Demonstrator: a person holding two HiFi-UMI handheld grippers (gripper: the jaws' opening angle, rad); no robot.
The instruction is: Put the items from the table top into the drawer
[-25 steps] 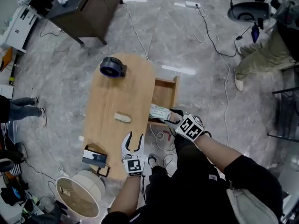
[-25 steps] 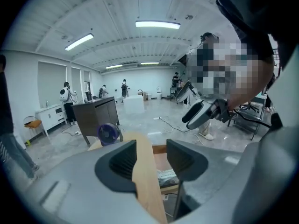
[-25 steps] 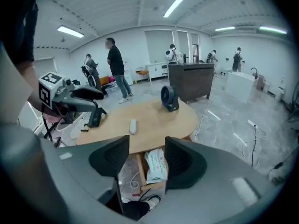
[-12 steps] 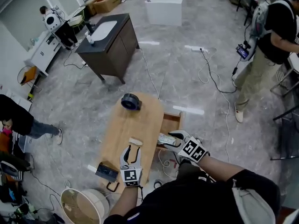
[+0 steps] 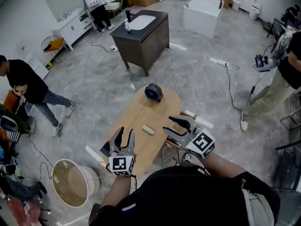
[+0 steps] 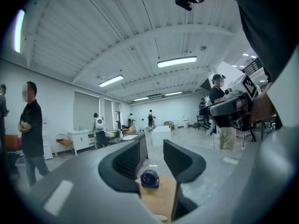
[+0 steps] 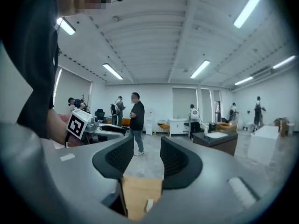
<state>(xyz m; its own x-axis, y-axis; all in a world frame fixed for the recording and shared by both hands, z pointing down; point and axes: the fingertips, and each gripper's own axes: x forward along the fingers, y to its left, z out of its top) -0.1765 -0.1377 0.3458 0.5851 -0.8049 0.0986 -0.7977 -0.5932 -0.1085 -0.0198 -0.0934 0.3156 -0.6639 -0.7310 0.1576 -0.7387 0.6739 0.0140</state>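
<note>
Though its empty jaws just narrowed, the right gripper [image 5: 168, 124] gapes like the empty left gripper [image 5: 126, 131], over table [image 5: 141, 116] and fan [image 5: 153, 92].

The left gripper [image 5: 126, 130] hides most of a dark box [image 5: 104, 150] on the table [image 5: 160, 108]; the pale item [image 5: 148, 129] nearby is too small to identify.

Grey marbled floor [image 5: 94, 79], dark sink cabinet [image 5: 143, 36], white block [image 5: 202, 8], loose cables [image 5: 230, 86], white walls [image 6: 60, 108], ceiling strip lights [image 6: 176, 61].
</note>
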